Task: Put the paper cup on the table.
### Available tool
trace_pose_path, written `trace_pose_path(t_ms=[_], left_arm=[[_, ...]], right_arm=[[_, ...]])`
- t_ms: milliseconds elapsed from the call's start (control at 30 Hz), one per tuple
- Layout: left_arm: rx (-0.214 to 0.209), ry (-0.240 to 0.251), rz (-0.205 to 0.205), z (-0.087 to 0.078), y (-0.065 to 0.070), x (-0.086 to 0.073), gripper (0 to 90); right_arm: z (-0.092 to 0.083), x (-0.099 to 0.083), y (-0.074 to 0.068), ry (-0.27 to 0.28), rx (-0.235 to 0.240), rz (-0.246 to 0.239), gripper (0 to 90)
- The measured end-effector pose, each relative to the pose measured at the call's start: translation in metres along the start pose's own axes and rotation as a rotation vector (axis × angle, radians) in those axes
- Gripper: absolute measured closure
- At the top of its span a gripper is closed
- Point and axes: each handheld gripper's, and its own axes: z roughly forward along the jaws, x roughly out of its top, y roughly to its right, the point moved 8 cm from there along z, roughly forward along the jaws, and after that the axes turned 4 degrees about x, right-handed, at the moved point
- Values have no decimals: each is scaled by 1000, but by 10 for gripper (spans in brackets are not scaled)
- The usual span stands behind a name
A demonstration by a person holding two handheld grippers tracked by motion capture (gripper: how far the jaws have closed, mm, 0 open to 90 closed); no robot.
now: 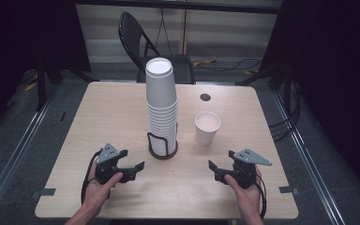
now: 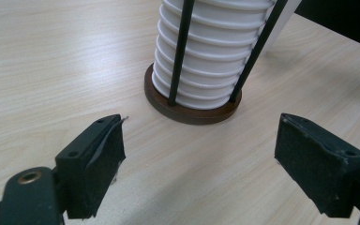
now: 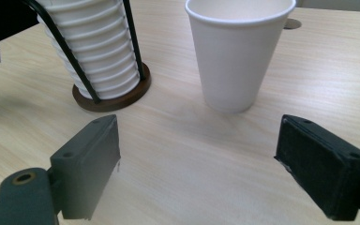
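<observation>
Light wood table (image 1: 112, 117), square top, a small dark round grommet (image 1: 205, 97) set in its far half. Black folding chair (image 1: 140, 42) stands on the floor behind the far edge, well apart from the work.

Stack of white paper cups (image 1: 161, 101), tall, nested, upright, near the table's centre. It sits in a holder (image 1: 163, 146) with a dark brown round base and thin black upright wires; the wires reach only partway up the lowest cups. Top cup is mouth-down, closed bottom showing.

Single white paper cup (image 1: 207, 127), upright, mouth up, just right of the stack and apart from it; nothing visible inside. In the right gripper view it stands ahead of the jaws, toward the right-hand one, with bare table between; the holder is off to the left.

Left gripper (image 1: 132, 165), held in the person's left hand (image 1: 101, 187), near the front edge, jaws wide apart, holding nothing, aimed at the holder base with nothing between.

Right gripper (image 1: 221, 161), in the right hand (image 1: 246, 190), jaws equally wide, nothing gripped.
</observation>
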Motion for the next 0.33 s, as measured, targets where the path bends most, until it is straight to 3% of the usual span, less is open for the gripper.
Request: trace_pose_path(t_ms=[67, 200, 267, 333], left_arm=[[-3, -2, -2, 1, 1, -1, 159], [-2, -12, -4, 2, 1, -4, 159], [-2, -18, -7, 3, 0, -6, 159], [0, -20, -6, 3, 0, -7, 159]], right_arm=[[0, -7, -2, -14, 4, 16, 134], [0, -15, -5, -33, 1, 0, 134], [1, -15, -3, -30, -17, -26, 134], [2, -14, 2, -28, -10, -13, 134]])
